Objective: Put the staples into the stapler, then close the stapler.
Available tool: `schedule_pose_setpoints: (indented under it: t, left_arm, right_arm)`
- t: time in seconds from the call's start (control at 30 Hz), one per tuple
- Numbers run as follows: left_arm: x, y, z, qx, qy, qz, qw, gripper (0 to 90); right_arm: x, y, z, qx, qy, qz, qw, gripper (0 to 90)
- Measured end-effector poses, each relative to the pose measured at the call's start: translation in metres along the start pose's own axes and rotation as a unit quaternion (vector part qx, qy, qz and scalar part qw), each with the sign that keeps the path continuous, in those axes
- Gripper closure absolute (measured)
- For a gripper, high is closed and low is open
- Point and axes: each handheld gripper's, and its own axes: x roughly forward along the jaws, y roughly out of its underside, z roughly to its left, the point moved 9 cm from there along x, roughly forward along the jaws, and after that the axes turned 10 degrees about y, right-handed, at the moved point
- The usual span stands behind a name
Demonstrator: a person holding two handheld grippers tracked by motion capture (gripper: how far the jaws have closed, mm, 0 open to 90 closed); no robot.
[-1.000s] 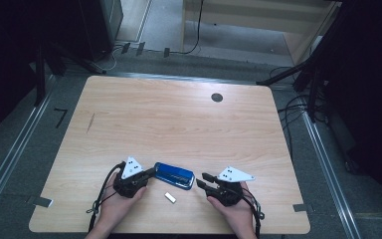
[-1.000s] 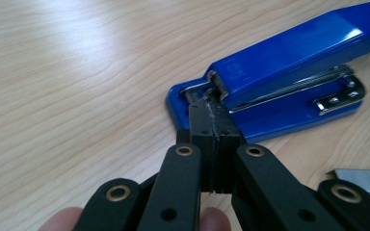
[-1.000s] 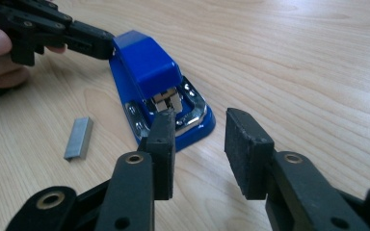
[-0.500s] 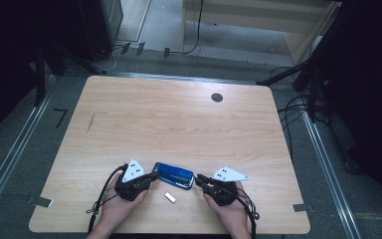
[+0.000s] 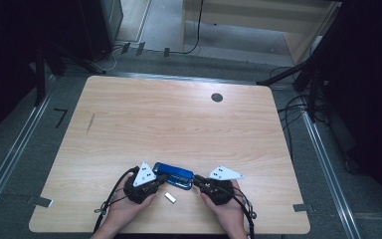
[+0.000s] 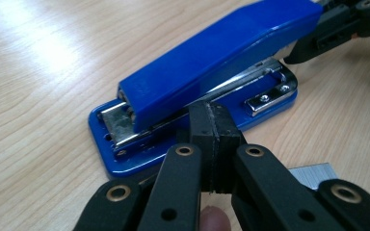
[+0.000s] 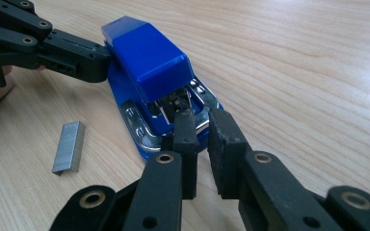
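Note:
A blue stapler (image 5: 174, 174) lies flat near the table's front edge. My left gripper (image 6: 214, 120) is shut, with nothing between its pads, and its tips rest against the stapler's (image 6: 212, 57) long side under the blue top. My right gripper (image 7: 201, 120) is at the hinged end of the stapler (image 7: 149, 62). Its jaws have just been closing and now stand a narrow slit apart, with nothing clearly held. In the high view the left gripper (image 5: 162, 177) and the right gripper (image 5: 197, 181) flank the stapler. A grey staple strip (image 7: 69, 147) lies loose beside it.
The wooden table (image 5: 179, 124) stretches bare beyond the stapler, with a round black grommet (image 5: 217, 97) near its far edge. The staple strip (image 5: 170, 197) lies between the two hands. Cables and stands (image 5: 298, 99) sit on the floor to the right.
My right gripper has edged left up to the stapler's end and its jaws have narrowed. The left gripper and the stapler have stayed put.

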Motion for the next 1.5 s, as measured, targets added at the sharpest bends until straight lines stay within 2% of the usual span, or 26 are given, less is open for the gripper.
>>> schedule_pose_setpoints:
  t: [0.17,0.33,0.93,1.27,1.43,1.5]
  left_arm:
    - [0.004,-0.001,0.0,-0.007,0.006,0.008,0.9999,90.0]
    - [0.009,-0.003,-0.003,-0.006,0.017,0.012,0.9998,90.0]
    - [0.009,-0.003,-0.003,-0.006,0.017,0.014,0.9997,90.0]
    - [0.009,-0.003,-0.003,-0.006,0.017,0.014,0.9997,90.0]
    - [0.009,-0.003,-0.003,-0.006,0.017,0.014,0.9997,90.0]
    - [0.009,-0.003,-0.003,-0.006,0.017,0.014,0.9997,90.0]
  right_arm:
    - [0.001,0.004,0.002,-0.005,-0.005,0.01,0.9999,82.9]
    - [0.002,0.005,0.003,-0.007,-0.005,0.014,0.9999,83.5]
    - [0.001,0.008,0.006,-0.015,-0.009,0.019,0.9997,86.3]
    - [0.0,0.006,0.007,-0.027,-0.001,0.012,0.9996,87.1]
    - [-0.004,-0.001,0.004,-0.013,-0.001,-0.002,0.9999,88.8]
    - [-0.006,-0.003,0.005,-0.016,-0.008,-0.005,0.9998,90.0]
